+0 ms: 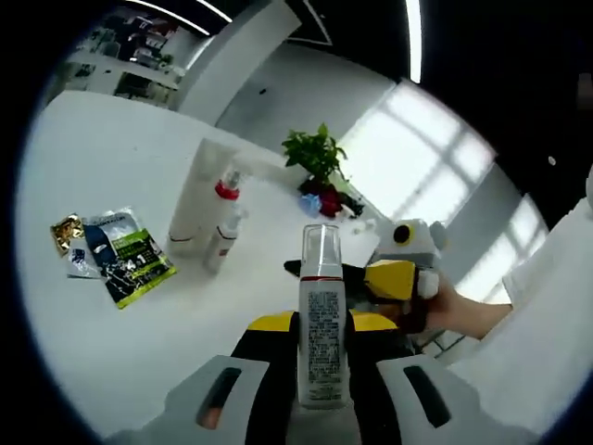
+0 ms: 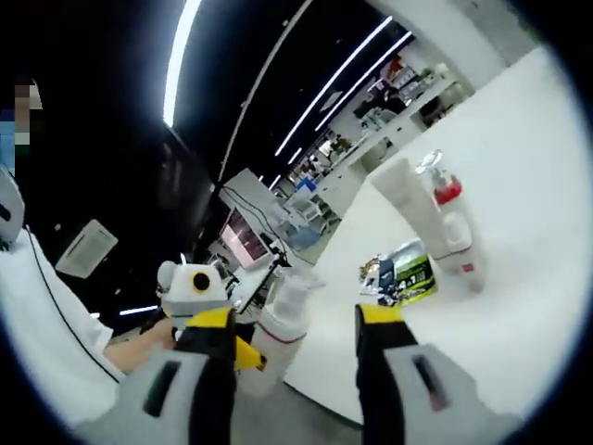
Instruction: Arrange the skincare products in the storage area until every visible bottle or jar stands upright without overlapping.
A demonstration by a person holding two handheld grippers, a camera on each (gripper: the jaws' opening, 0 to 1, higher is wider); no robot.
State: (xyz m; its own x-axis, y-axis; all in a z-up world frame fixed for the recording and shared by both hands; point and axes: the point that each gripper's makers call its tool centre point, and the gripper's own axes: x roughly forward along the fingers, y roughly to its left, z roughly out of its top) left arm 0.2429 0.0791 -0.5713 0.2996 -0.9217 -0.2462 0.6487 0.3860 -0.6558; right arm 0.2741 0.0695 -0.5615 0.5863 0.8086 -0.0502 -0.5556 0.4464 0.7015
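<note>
Left gripper view: left gripper (image 1: 322,371) is clamping a clear-capped spray bottle (image 1: 322,320) upright above the white table (image 1: 111,158). Right gripper (image 2: 296,348) is hanging wide apart, gripping nothing.

The left gripper (image 1: 322,371) has two fat grey jaws with yellow tops and black insides — each jaw has a dark oval slot. Beyond it, to its right, the right gripper (image 1: 400,281) looks yellow and grey, held by a hand (image 1: 456,311) with a white sleeve (image 1: 547,306) behind it — plain and loose
</note>
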